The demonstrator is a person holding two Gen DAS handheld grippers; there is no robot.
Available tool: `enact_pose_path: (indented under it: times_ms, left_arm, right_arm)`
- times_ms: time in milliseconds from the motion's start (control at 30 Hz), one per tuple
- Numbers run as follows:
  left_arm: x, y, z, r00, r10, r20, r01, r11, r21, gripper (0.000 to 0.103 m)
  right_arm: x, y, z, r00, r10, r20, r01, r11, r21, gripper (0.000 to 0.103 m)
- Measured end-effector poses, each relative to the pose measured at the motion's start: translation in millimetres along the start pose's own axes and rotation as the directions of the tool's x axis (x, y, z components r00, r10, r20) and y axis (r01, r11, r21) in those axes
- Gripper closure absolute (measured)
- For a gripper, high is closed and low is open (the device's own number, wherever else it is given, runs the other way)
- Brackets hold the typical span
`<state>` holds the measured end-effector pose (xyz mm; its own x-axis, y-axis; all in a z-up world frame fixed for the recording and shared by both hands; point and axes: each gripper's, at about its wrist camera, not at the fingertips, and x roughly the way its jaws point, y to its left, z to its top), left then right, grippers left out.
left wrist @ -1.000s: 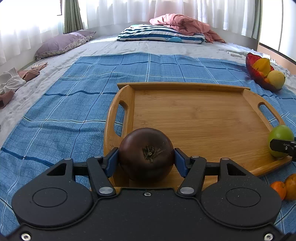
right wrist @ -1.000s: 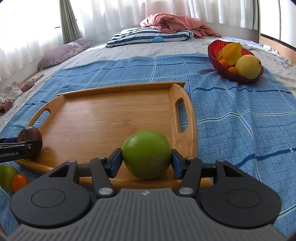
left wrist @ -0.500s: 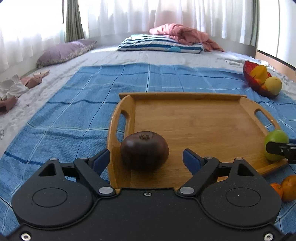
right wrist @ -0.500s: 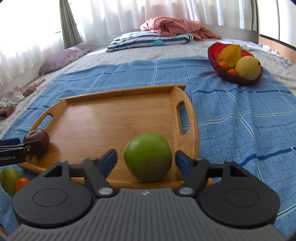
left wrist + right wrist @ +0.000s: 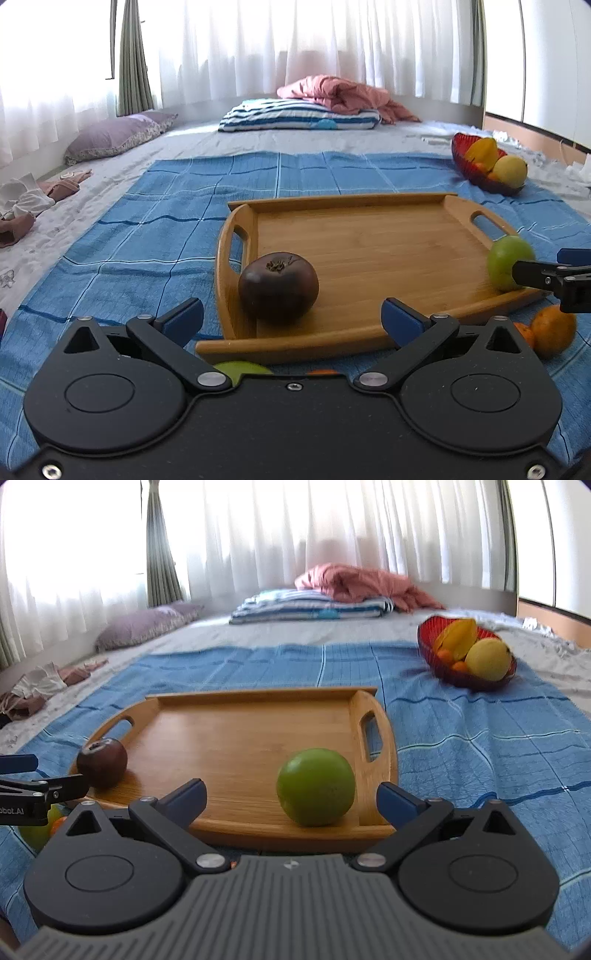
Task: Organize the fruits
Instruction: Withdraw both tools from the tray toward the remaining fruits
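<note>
A wooden tray (image 5: 369,236) (image 5: 240,723) lies on a blue blanket. A dark purple fruit (image 5: 278,286) (image 5: 102,762) rests in the tray's near left corner. A green apple (image 5: 316,786) (image 5: 508,263) rests in its near right corner. My left gripper (image 5: 291,319) is open and empty, just short of the dark fruit. My right gripper (image 5: 291,799) is open and empty, just short of the green apple. Both grippers sit at the tray's near edge.
A red bowl (image 5: 480,173) (image 5: 443,668) of yellow and orange fruit stands at the far right. Oranges (image 5: 552,330) and a green fruit (image 5: 37,832) lie on the blanket before the tray. Pillows and bedding (image 5: 299,118) lie at the back.
Both grippers opened and let go of their fruits onto the tray, then drew back toward the near edge and rose a little.
</note>
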<state>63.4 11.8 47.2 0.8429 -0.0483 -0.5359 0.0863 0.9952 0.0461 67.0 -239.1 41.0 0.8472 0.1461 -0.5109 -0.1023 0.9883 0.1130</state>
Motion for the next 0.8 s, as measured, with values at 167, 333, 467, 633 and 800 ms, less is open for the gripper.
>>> enact_pose_path:
  times_ms: [167, 333, 467, 633, 800]
  left_arm:
    - [-17, 1, -13, 1.0, -0.003, 0.025, 0.004, 1.0, -0.015, 0.0]
    - [-26, -1, -25, 1.0, -0.003, 0.03, 0.003, 1.0, -0.009, 0.0]
    - [-29, -2, -33, 1.0, 0.01, 0.029, -0.01, 1.0, -0.007, 0.0]
    - [-39, -2, -39, 1.0, -0.003, 0.015, 0.003, 0.999, -0.039, 0.014]
    - [-53, -6, -42, 0.998, -0.055, 0.013, 0.056, 0.997, -0.046, 0.035]
  right_arm:
    - [-15, 3, -17, 0.997, -0.03, 0.066, 0.031, 0.999, -0.018, 0.0]
    - [-26, 8, -37, 0.989, -0.088, 0.12, 0.093, 0.995, -0.036, 0.0]
    - [-35, 9, -53, 0.98, -0.123, 0.155, 0.128, 0.992, -0.021, 0.0]
    - [-44, 10, -66, 0.974, -0.147, 0.175, 0.153, 0.988, -0.024, 0.0]
    - [-48, 11, -73, 0.979, -0.14, 0.147, 0.145, 0.989, -0.023, 0.007]
